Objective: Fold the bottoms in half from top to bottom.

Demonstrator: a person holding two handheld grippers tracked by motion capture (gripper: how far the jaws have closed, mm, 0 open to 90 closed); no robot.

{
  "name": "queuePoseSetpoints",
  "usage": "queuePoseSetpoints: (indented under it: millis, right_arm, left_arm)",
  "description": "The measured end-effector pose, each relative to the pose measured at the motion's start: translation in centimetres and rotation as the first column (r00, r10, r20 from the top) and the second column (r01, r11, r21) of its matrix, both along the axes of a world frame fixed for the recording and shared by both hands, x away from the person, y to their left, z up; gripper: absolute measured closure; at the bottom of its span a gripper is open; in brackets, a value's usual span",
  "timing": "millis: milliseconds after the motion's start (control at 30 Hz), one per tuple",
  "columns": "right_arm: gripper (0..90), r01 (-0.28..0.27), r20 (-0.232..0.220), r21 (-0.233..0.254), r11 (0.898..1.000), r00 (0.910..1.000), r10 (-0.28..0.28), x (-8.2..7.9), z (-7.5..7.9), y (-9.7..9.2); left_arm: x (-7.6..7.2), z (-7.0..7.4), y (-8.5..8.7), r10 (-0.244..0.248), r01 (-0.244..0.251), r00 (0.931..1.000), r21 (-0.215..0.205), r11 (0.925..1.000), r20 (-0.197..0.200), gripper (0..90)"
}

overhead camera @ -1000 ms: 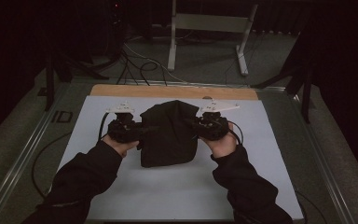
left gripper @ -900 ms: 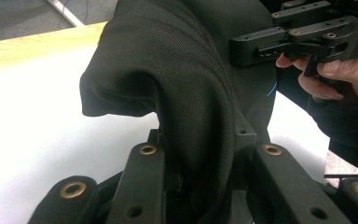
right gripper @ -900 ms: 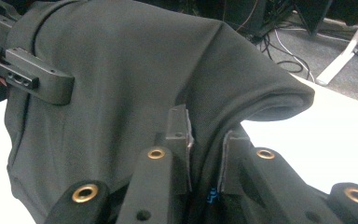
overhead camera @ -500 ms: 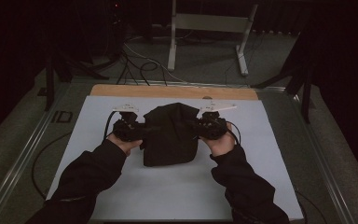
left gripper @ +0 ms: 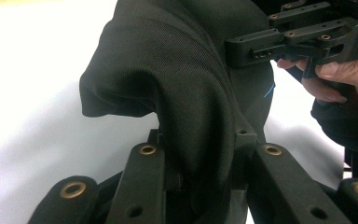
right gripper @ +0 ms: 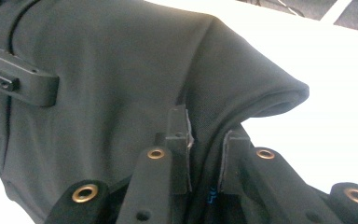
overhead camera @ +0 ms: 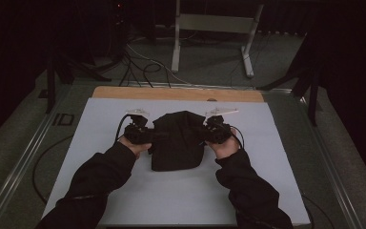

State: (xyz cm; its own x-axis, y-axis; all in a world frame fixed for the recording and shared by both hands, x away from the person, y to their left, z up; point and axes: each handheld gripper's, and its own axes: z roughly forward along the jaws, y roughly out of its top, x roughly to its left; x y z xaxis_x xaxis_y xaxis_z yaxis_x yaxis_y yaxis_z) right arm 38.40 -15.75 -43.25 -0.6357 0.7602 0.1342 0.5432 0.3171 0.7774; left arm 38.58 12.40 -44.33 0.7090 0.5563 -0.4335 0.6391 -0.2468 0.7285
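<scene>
One black cloth (overhead camera: 177,140), two hand-held grippers, left (overhead camera: 148,135), right (overhead camera: 205,132), one white mat (overhead camera: 267,157), one table (overhead camera: 171,93)

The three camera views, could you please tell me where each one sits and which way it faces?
High view: above the person's side, facing forward and down on the table; both sleeves, hands, hand-held grippers.
Left gripper view: rides the left hand-held gripper, looking along its jaws at the cloth; the other hand beyond.
Right gripper view: rides the right hand-held gripper, jaws pinching cloth.
All share the cloth.

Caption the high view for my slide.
Two hand-held tongs, left and right, grip a dark cloth over a white sheet.
</scene>
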Motion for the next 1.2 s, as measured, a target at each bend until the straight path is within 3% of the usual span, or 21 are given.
queuePoseSetpoints:
  millis: [100, 133, 333, 567, 700, 800, 1200]
  right_arm:
    - [78.4, 0.006, -0.011, -0.011, 1.0, 0.9999, -0.006, 0.3, -0.4, 0.0]
    - [78.4, 0.01, -0.03, -0.02, 1.0, 0.9995, -0.01, 0.8, -0.9, 0.0]
    - [78.4, 0.023, -0.053, -0.039, 0.999, 0.9983, -0.025, 1.9, -2.1, 0.2]
    - [78.3, 0.045, -0.05, -0.068, 0.997, 0.9976, -0.049, 3.2, -2.9, 0.6]
    - [78.2, 0.055, -0.048, -0.056, 0.997, 0.9972, -0.057, 3.8, -3.3, 0.6]
    - [78.1, 0.065, -0.048, -0.064, 0.996, 0.9965, -0.068, 4.4, -4.0, 0.6]
    - [78.1, 0.089, -0.058, -0.106, 0.99, 0.9937, -0.096, 6.4, -5.7, 1.1]
  left_arm:
    - [0.2, -0.3, 0.0, 0.0, 0.0, 1.0, 0.004, 1.0, -0.003, 73.9]
    - [0.8, -1.1, -0.2, -0.003, 0.004, 0.9997, 0.008, 1.0, -0.022, 73.8]
    - [1.9, -2.3, -0.1, 0.004, -0.004, 0.9993, 0.006, 1.0, -0.037, 73.8]
    - [3.5, -3.4, -0.2, 0.031, -0.03, 0.9987, 0.035, 0.999, -0.041, 73.6]
    - [3.9, -3.8, -0.1, 0.04, -0.038, 0.9983, 0.038, 0.9986, -0.042, 73.6]
    - [4.9, -4.6, -0.1, 0.053, -0.05, 0.9974, 0.066, 0.9966, -0.049, 73.3]
    - [6.2, -5.8, -0.7, 0.079, -0.073, 0.9947, 0.081, 0.9941, -0.067, 72.8]
